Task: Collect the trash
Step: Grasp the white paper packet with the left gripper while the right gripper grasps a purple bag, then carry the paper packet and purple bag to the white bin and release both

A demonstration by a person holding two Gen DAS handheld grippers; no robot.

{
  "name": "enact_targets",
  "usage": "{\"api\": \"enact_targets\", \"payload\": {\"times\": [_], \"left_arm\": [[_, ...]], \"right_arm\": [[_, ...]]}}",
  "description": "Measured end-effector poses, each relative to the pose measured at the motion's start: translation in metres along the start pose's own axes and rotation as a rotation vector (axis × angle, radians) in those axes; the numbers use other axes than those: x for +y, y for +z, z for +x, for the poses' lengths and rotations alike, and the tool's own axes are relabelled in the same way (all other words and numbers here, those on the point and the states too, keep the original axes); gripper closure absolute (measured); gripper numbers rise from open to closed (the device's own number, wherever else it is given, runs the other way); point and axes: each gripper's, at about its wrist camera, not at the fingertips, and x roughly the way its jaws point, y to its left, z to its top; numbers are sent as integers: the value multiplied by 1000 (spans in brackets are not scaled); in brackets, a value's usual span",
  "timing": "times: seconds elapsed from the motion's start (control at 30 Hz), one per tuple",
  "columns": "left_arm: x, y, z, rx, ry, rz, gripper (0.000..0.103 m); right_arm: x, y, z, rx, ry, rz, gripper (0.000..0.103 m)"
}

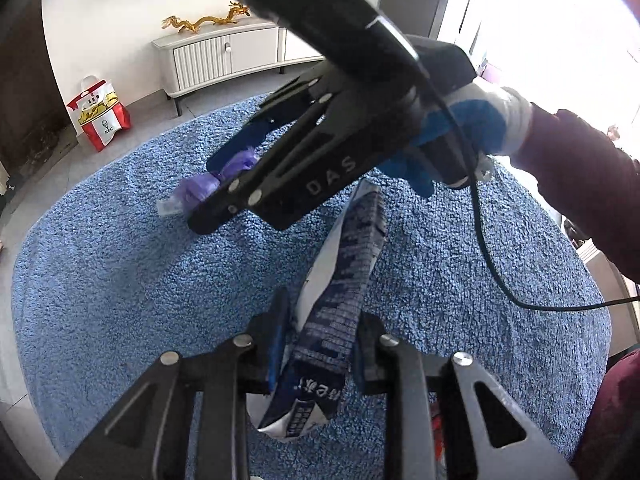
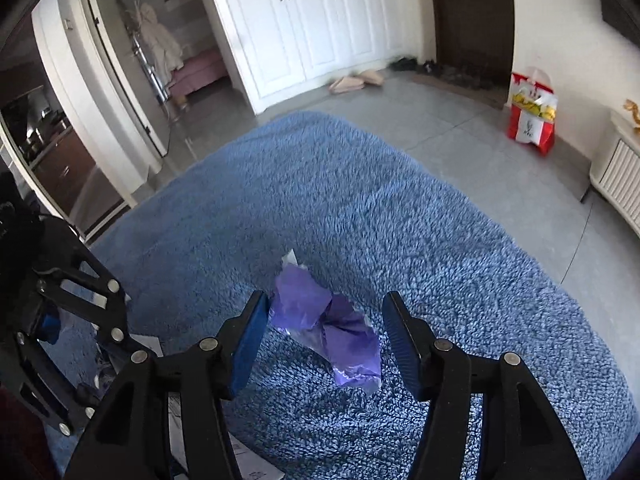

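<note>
A blue-and-white printed wrapper (image 1: 340, 300) stands up from the blue shaggy rug (image 1: 120, 280), and my left gripper (image 1: 322, 350) is shut on its lower part. Farther out on the rug lies a crumpled purple wrapper (image 1: 196, 192) with a silvery edge. My right gripper (image 1: 210, 192), held by a gloved hand (image 1: 480, 120), reaches down over it. In the right wrist view the purple wrapper (image 2: 328, 324) lies between the blue pads of the right gripper (image 2: 326, 320). The jaws are open; the left pad is near the wrapper's edge and the right pad stands apart.
A red-and-white takeaway bag (image 1: 100, 116) (image 2: 532, 116) stands on the grey tiles beside a white TV cabinet (image 1: 224, 56). White cupboards (image 2: 320, 32) and slippers (image 2: 356, 80) are beyond the rug (image 2: 400, 220). A black cable (image 1: 492, 256) hangs from the right gripper.
</note>
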Motion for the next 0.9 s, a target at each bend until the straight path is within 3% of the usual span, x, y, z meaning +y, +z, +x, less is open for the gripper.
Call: {"api": "enact_targets", "payload": {"times": [0.07, 0.23, 0.47, 0.67, 0.9], "left_arm": [[-4, -5, -2, -2, 2, 5, 78], [-11, -4, -4, -6, 7, 8, 81], [-27, 3, -11, -38, 53, 7, 84], [-46, 11, -31, -98, 82, -26, 84], [-84, 28, -87, -198, 100, -5, 84]], "right_arm": [[-1, -1, 0, 2, -7, -5, 52], [-5, -6, -13, -34, -23, 22, 56], [-4, -31, -83, -159, -114, 115, 57], [17, -85, -168, -224, -230, 197, 57], [64, -159, -252, -304, -308, 275, 57]]}}
